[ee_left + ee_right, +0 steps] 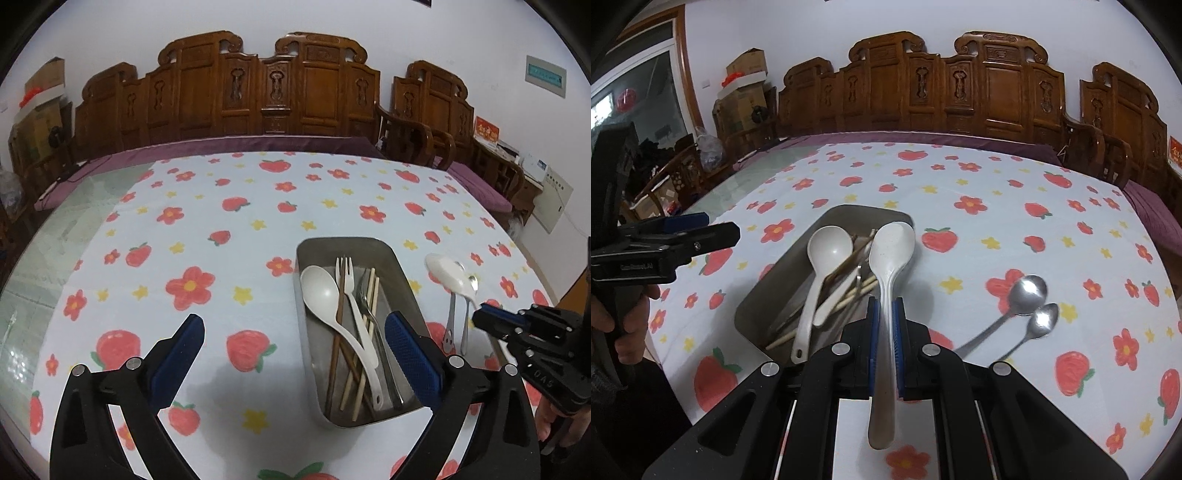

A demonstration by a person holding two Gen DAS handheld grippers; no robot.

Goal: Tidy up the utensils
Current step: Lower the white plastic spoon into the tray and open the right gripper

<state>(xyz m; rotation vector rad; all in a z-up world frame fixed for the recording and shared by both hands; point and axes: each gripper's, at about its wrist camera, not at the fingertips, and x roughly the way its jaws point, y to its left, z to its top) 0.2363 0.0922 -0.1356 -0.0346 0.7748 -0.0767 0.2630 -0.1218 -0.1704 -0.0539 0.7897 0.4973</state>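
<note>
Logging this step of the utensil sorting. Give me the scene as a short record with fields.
tray: metal tray on the strawberry tablecloth
in tray: white ladle, white fork, chopsticks, more cutlery
held: white spoon, handle clamped in right gripper, bowl beside the tray's right edge
loose on cloth: two metal spoons
left gripper: open, empty

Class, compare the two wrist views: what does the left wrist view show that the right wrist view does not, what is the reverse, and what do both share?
Only the left wrist view: the left claw open and empty, and the white fork clearly lying in the tray.
Only the right wrist view: the handle of the white spoon clamped in the right claw, and a window at left.
Both: the metal tray, a white ladle, chopsticks, two steel spoons on the strawberry cloth.
</note>
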